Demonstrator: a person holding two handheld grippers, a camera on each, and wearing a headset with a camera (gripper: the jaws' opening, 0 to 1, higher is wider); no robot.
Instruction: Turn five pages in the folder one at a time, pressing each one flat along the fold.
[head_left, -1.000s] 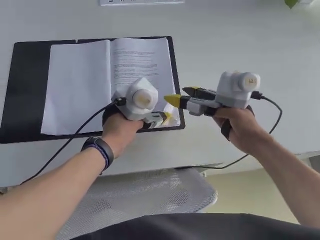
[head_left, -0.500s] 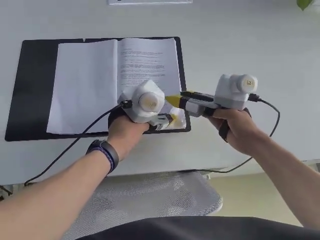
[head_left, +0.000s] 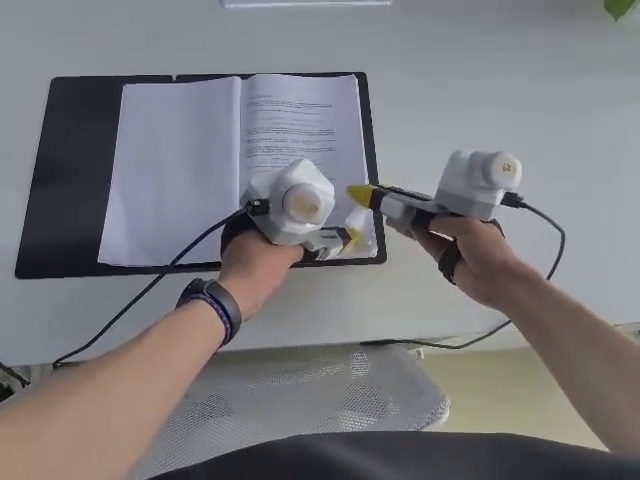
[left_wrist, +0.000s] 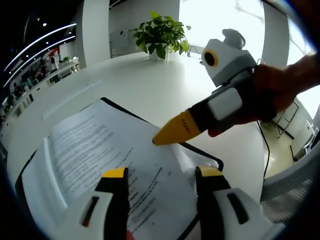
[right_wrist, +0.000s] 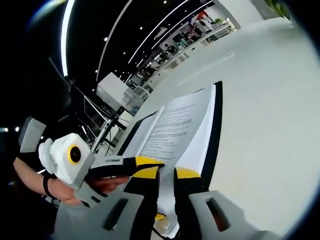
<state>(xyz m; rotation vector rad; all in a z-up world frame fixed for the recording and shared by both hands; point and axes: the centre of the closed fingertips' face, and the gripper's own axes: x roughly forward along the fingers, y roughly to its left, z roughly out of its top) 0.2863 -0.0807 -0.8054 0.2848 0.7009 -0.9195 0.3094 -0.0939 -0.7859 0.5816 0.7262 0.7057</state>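
I'm hovering the left gripper (left_wrist: 159, 175), jaws spread, over the near right corner of the printed page (head_left: 300, 130) in the folder (head_left: 70, 170) lying open near the desk's (head_left: 500, 80) front edge, and pointing the right gripper (left_wrist: 165, 136), jaws pressed together, at that corner, probably to lift it.

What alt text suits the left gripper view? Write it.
The left tongs hang open over a printed page in a black folder, while the right tongs, closed to a yellow point, reach in from the right. A potted plant stands behind.
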